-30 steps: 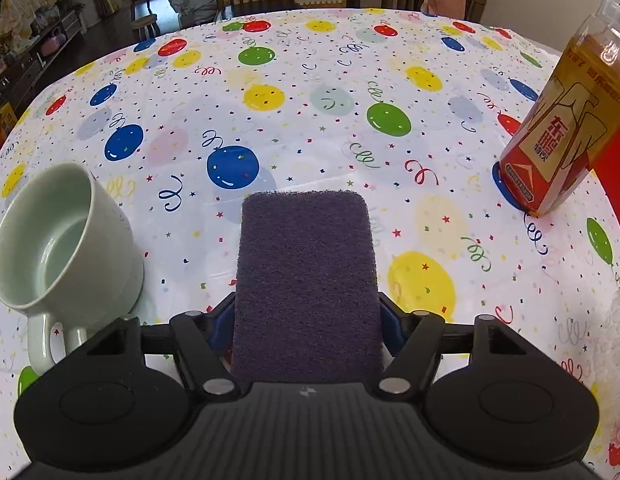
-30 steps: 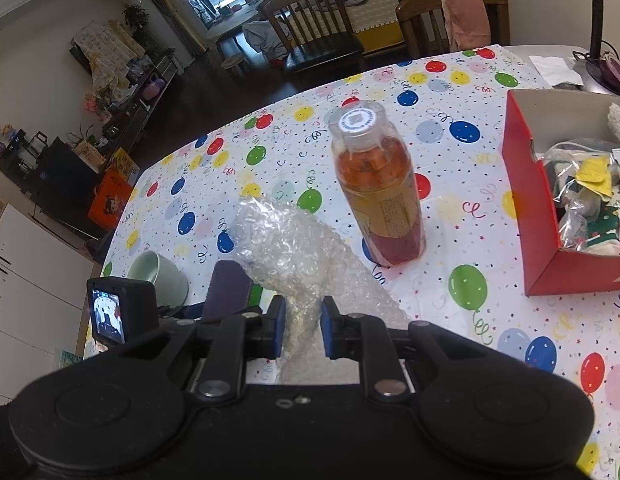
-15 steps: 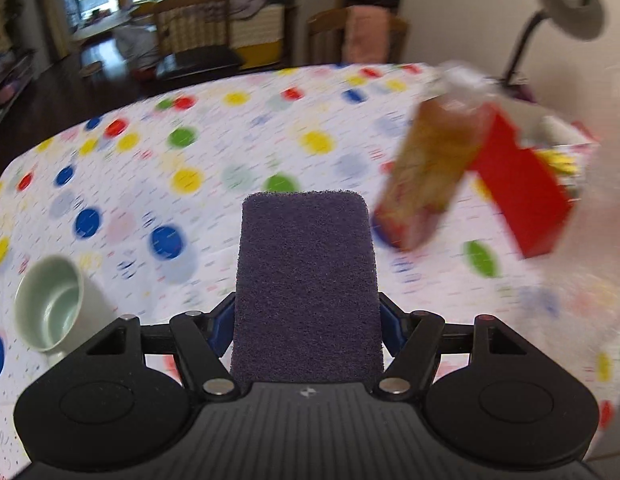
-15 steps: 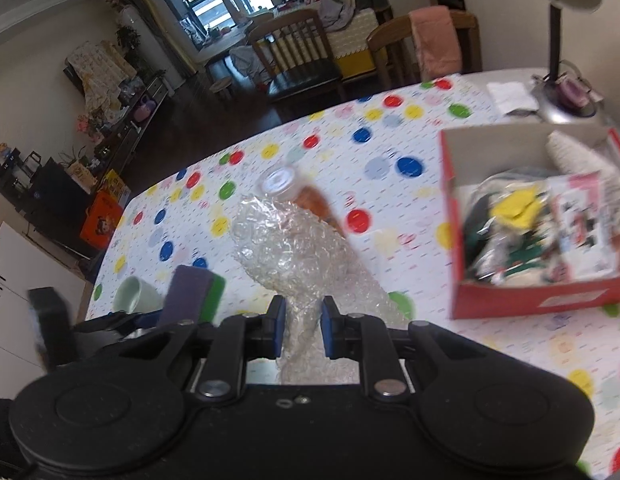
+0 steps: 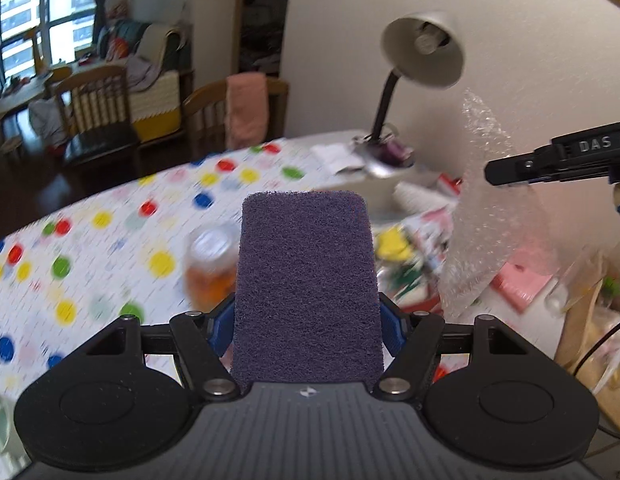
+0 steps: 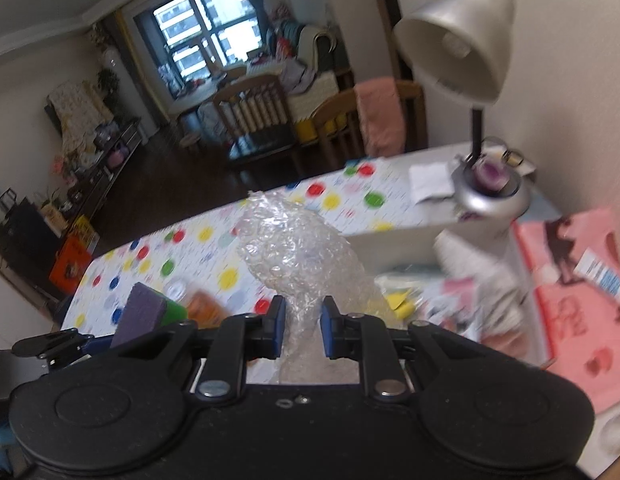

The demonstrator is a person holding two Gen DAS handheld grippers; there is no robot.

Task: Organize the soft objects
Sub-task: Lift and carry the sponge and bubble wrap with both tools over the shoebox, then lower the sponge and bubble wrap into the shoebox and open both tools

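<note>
Left gripper (image 5: pixel 308 320) grasps sponge (image 5: pixel 308 280); right gripper (image 6: pixel 303 326) grasps bubble wrap (image 6: pixel 298 252). Balloon-print surface (image 5: pixel 110 240); lamp (image 6: pixel 466 52), chairs (image 6: pixel 254 120) behind.

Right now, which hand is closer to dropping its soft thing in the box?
Probably right. Its tongs hold bubble wrap nearly over the box; the left tongs' sponge sits back by the bottle.

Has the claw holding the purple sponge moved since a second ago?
Yes. The left claw with the purple sponge has risen and swung right: the bottle now sits below on its left, no longer upper right.
</note>
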